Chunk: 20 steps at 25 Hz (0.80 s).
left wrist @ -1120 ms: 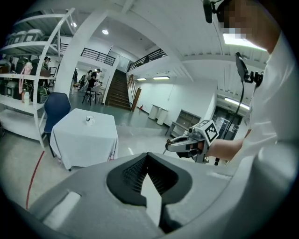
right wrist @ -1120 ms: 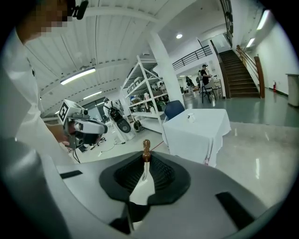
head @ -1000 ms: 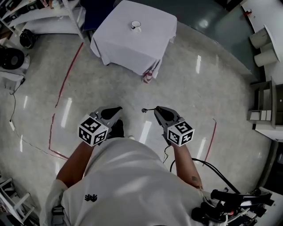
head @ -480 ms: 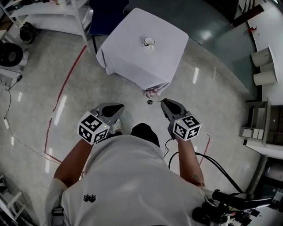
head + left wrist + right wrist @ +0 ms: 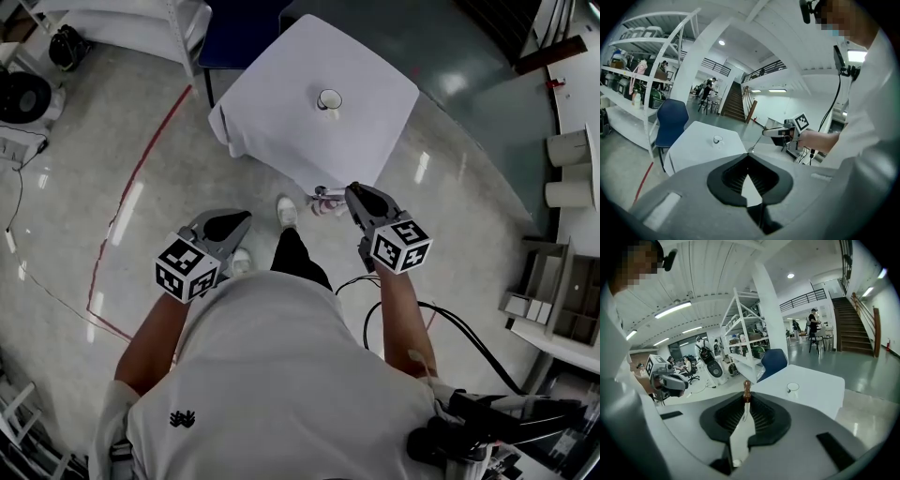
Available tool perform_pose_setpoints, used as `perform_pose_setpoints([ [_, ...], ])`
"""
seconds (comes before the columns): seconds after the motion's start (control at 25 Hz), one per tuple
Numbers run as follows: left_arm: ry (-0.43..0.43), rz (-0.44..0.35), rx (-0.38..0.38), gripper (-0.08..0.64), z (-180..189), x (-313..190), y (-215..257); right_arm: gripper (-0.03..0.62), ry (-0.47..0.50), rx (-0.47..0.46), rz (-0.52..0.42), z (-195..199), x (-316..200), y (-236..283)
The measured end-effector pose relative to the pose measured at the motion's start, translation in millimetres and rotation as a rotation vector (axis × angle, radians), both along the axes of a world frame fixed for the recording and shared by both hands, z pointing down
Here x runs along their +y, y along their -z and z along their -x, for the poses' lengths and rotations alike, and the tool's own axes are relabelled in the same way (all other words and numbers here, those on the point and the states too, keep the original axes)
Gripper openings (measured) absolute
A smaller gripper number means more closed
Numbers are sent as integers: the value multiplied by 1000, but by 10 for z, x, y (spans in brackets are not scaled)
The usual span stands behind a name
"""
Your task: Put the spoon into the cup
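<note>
2 grippers are out in front of the person in the head view. The left gripper (image 5: 228, 225) is over the floor, left of the person's shoe (image 5: 287, 212). The right gripper (image 5: 359, 194) is further forward, its tip by the near corner of the table (image 5: 272, 112). The table has a white cloth, and the cup (image 5: 328, 98) stands alone near the middle of it, well apart from both grippers. A blue chair (image 5: 234, 33) sits at the table's far left side. A black cable (image 5: 450, 328) loops on the floor by the right arm. A red tape line (image 5: 141, 159) runs along the floor left of the table.

Left gripper view: the jaws are closed tip to tip with nothing between them. Beyond them is the table with the cup on top and the chair at its left. The right gripper shows at the right, in the person's hand (image 5: 811, 139). The spoon (image 5: 756, 141) sticks out of its tip, slanting down toward the table's near edge. It is not over the cup.

Right gripper view: the jaws are clamped on the spoon. Its thin metal shank runs up the centre line between the pads, and a brown-looking end pokes out past the tips. The cup is beyond and to the right, on the table, clearly apart from the spoon. The left gripper is at the far left. A staircase (image 5: 855, 324) is at the right, and a white rack (image 5: 740, 329) stands behind the chair.
</note>
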<state>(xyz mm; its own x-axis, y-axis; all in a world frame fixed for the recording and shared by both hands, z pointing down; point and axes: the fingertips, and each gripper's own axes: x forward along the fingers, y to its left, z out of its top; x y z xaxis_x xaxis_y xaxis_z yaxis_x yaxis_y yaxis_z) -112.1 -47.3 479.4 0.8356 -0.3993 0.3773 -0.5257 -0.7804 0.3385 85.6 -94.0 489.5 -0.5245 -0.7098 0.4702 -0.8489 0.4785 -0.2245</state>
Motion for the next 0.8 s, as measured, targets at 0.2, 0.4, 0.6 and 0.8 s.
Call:
perform_pose_setpoints([
  [0.2, 71, -7, -16, 8, -280, -587, 90, 42, 51, -18, 3, -295, -747, -90],
  [0.4, 117, -8, -42, 8, -599, -1152, 155, 42, 94, -27, 12, -603, -1488, -206],
  [0.6, 172, 4, -55, 8, -949, -1616, 171, 42, 113, -20, 23, -1013, -2190, -372],
  [0.8, 233, 14, -81, 8, -1172, -1978, 132, 43, 153, -13, 57, -1203, -2749, -713],
])
